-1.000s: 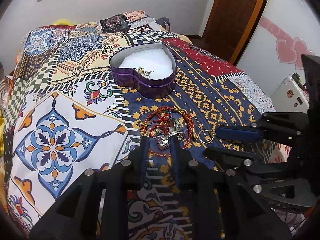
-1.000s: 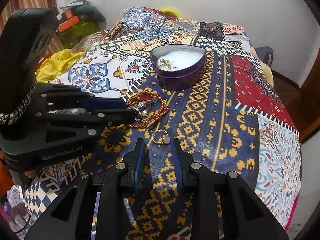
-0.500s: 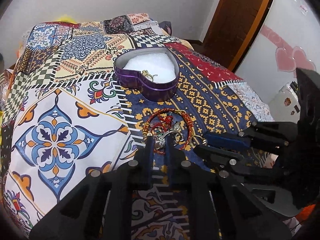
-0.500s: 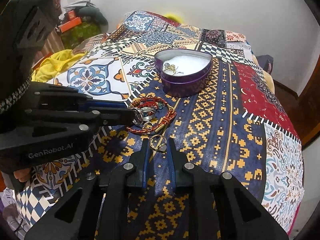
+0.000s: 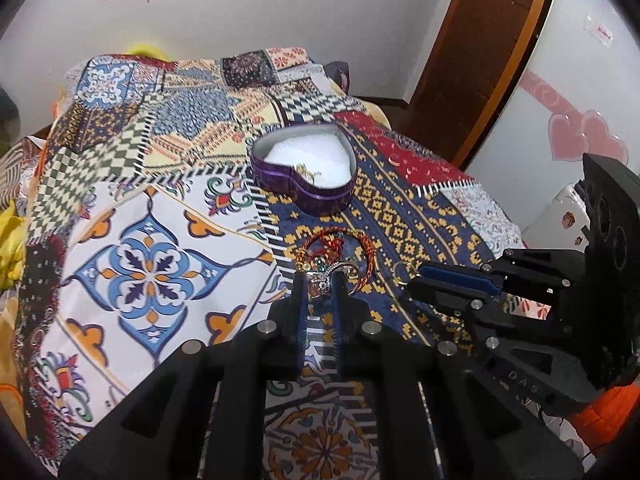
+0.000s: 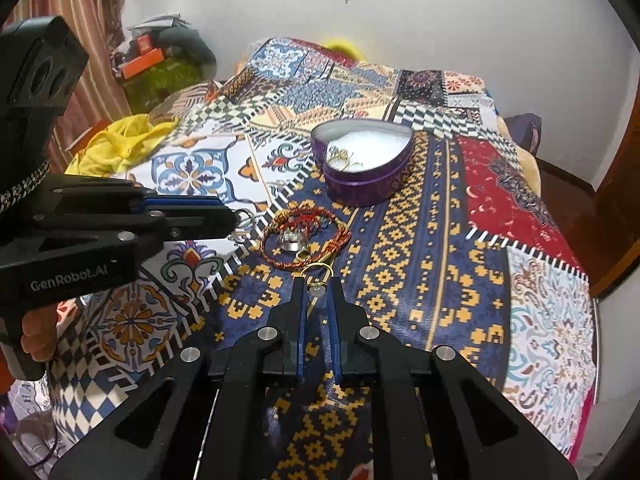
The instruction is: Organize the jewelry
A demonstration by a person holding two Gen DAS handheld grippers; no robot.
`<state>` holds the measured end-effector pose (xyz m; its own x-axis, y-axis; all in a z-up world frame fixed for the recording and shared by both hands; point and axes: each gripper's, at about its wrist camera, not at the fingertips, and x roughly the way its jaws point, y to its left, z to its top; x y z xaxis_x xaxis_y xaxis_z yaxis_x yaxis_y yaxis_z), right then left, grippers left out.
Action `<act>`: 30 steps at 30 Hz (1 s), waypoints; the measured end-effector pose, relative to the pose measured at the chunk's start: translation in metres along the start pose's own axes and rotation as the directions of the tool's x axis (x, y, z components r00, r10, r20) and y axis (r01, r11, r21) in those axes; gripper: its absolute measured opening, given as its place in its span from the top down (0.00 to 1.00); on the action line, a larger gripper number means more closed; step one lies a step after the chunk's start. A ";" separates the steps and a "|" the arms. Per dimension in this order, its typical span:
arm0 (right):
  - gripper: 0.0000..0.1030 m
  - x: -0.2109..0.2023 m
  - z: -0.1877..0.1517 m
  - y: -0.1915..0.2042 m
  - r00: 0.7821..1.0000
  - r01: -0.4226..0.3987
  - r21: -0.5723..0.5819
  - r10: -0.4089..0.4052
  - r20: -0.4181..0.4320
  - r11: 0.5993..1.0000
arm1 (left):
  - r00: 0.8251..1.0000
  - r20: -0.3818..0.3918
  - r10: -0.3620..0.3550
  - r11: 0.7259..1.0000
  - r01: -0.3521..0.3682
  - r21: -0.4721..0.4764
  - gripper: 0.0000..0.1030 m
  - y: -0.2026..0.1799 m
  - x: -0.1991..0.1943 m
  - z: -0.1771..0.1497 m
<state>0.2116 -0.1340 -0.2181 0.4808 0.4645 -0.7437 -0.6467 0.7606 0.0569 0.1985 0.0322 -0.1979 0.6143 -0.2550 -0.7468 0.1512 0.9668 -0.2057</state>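
A purple heart-shaped tin (image 5: 320, 194) (image 6: 368, 190) with a white lining stands on the patchwork bedspread and holds a small gold piece (image 6: 340, 156). A pile of red beaded bracelets (image 5: 338, 246) (image 6: 304, 236) lies in front of it. My left gripper (image 5: 319, 282) is shut on a silver jewelled piece (image 5: 320, 284) at the pile's near edge. My right gripper (image 6: 317, 288) is shut on a gold ring (image 6: 316, 272) with a pale stone, just in front of the pile. The right gripper also shows in the left wrist view (image 5: 416, 280).
The patterned bedspread (image 5: 148, 272) covers the whole bed. Yellow cloth (image 6: 116, 146) lies at its left side. A brown door (image 5: 480, 52) and a white cabinet with pink hearts (image 5: 580, 144) stand to the right. Clutter sits by the curtain (image 6: 160, 64).
Both grippers moved forward and closed, the left on the silver piece at the bracelet pile, the right on the gold ring. Both have lifted and tilted slightly.
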 end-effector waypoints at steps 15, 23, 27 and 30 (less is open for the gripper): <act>0.92 -0.033 0.027 -0.006 0.993 0.035 0.022 -0.038 0.111 0.999 | 0.994 0.099 0.036 0.999 -0.039 0.032 0.91 -0.007 -0.039 0.021; 0.92 -0.038 0.047 -0.016 0.985 0.042 0.039 -0.048 0.164 0.998 | 0.988 0.147 0.051 0.998 -0.057 0.037 0.91 -0.003 -0.042 0.045; 0.92 -0.036 0.057 -0.021 0.982 0.044 0.044 -0.051 0.184 0.998 | 0.985 0.164 0.053 0.997 -0.060 0.038 0.91 0.000 -0.038 0.059; 0.92 -0.032 0.064 -0.025 0.979 0.044 0.049 -0.053 0.196 0.998 | 0.984 0.172 0.052 0.998 -0.059 0.035 0.91 0.003 -0.032 0.069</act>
<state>0.2504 -0.1391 -0.1527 0.6211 0.5038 -0.6003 -0.5952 0.8016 0.0569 0.2327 0.0442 -0.1310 0.7452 -0.1979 -0.6368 0.1418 0.9801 -0.1387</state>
